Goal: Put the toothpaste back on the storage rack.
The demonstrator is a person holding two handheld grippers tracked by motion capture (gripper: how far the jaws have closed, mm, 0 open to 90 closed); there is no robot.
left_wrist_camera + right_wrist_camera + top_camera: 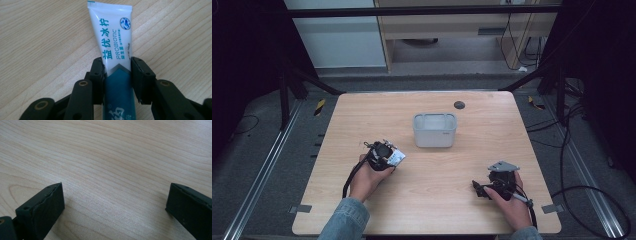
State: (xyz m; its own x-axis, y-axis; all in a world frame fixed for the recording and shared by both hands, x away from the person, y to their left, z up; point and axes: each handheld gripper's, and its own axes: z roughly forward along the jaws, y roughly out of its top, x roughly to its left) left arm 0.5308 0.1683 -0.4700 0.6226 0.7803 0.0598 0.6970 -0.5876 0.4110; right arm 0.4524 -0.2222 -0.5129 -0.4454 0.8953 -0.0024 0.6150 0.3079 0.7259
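My left gripper (117,68) low at the table, jaws pinched in — my right gripper (113,202) gapes wide, hand resting.

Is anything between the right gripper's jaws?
No: in the right gripper view, the right gripper has wide-apart jaws with bare table between them.

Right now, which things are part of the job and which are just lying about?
In the job:
- toothpaste tube, between the pads of the left gripper
- grey bin, likely where it goes

Just there:
- right gripper, open over bare table
- black disc
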